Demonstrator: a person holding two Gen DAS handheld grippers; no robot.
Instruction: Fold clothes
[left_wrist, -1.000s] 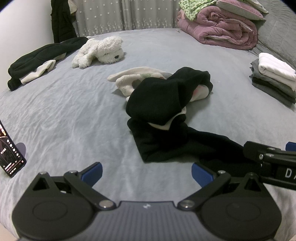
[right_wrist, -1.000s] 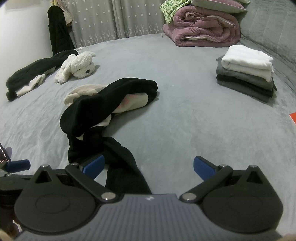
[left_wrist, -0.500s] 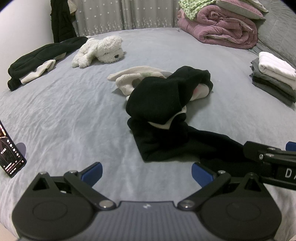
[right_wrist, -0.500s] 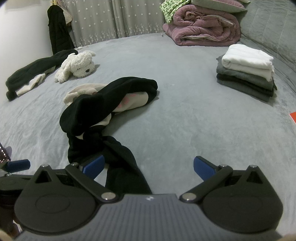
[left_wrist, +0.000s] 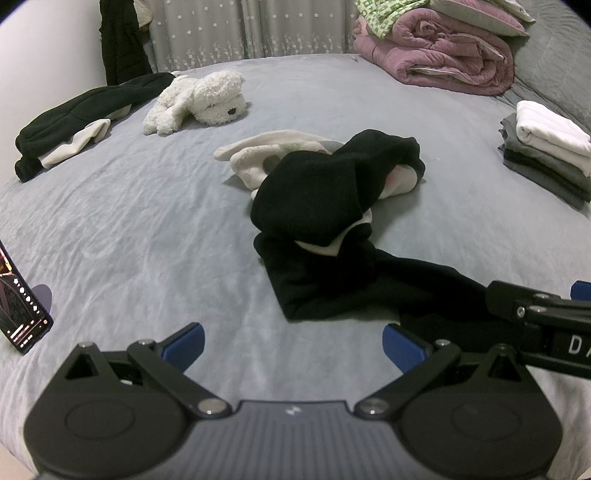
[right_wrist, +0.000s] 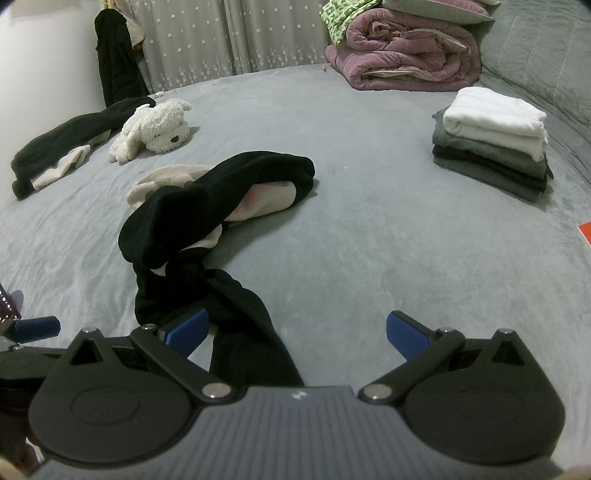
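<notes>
A crumpled black garment (left_wrist: 332, 206) (right_wrist: 207, 236) lies mid-bed, tangled over a cream garment (left_wrist: 266, 155) (right_wrist: 166, 181). One black end trails toward me and runs under the right gripper's body. My left gripper (left_wrist: 291, 345) hovers open over bare sheet, just short of the black cloth. My right gripper (right_wrist: 295, 334) is open too, its left finger beside the trailing black end, nothing held. The right gripper's arm shows at the right edge of the left wrist view.
A stack of folded clothes (right_wrist: 491, 144) (left_wrist: 546, 151) sits at right. A white plush dog (left_wrist: 199, 99) and another black and cream garment (left_wrist: 74, 118) lie at left. A rolled pink quilt (right_wrist: 402, 55) is at the back, a phone (left_wrist: 18, 302) stands near left.
</notes>
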